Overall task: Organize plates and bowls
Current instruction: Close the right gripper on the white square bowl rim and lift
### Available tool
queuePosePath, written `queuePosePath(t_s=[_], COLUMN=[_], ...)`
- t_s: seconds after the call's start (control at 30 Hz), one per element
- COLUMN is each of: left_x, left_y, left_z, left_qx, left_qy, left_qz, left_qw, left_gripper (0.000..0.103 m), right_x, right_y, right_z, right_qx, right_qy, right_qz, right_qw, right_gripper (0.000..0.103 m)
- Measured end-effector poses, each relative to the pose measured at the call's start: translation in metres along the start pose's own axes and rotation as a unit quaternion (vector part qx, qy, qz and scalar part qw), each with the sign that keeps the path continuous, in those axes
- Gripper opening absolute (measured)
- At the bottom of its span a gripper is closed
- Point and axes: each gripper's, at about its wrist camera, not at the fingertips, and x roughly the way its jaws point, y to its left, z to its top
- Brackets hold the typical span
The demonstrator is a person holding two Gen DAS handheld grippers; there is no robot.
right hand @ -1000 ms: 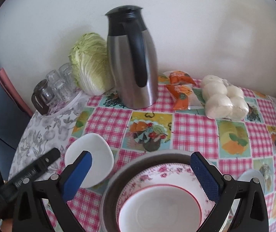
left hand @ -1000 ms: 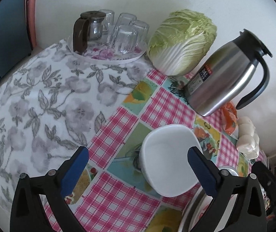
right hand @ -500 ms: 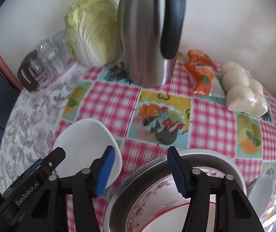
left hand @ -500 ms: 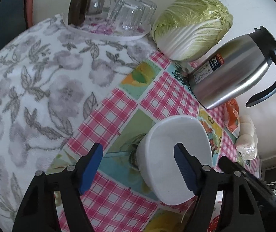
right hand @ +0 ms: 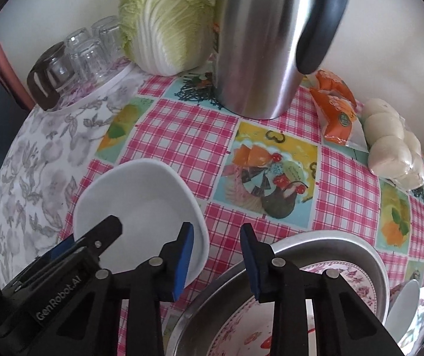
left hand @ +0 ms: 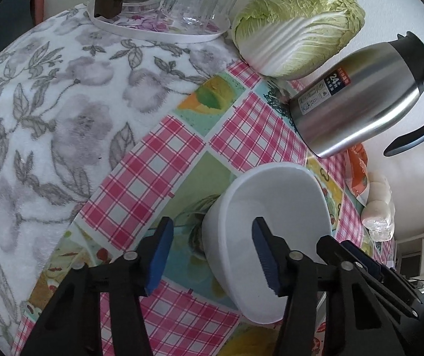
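A white bowl (left hand: 274, 207) sits on the checked tablecloth; it also shows in the right wrist view (right hand: 140, 201). My left gripper (left hand: 212, 252) is open, its jaws straddling the bowl's near-left rim, one finger inside and one outside. My right gripper (right hand: 216, 261) is open, one jaw over the white bowl's right rim and the other over the rim of a metal basin (right hand: 330, 246). The basin holds a floral plate (right hand: 345, 279) with a bowl on it.
A steel thermos jug (right hand: 268, 44) and a napa cabbage (right hand: 164, 20) stand at the back. A tray of upturned glasses (left hand: 182, 6) sits back left on a grey floral cloth (left hand: 33, 118). Orange snack packets (right hand: 335, 106) and bagged white buns (right hand: 392, 145) lie right.
Both grippers have moved forward and lower toward the table and narrowed their jaws. The left gripper now straddles the white bowl's rim.
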Motion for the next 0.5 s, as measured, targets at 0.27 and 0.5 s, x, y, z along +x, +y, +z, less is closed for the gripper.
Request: queuePosePath(t_s=[0.27, 0.5], left_x=[0.019, 0.019], left_y=[0.004, 0.006], left_z=[-0.004, -0.004], left_qx=[-0.010, -0.026], left_qy=[0.021, 0.021], left_qz=[0.000, -0.022], left_qw=[0.9997, 0.9992], left_gripper=[0.032, 0.020], right_x=[0.017, 0.027], right_y=[0.010, 0.009], right_z=[-0.003, -0.004], right_qx=[-0.016, -0.008], right_qy=[0.021, 0.035], right_qz=[0.002, 0.013], right_qw=[1.000, 0.999], right_gripper=[0.028, 0.018])
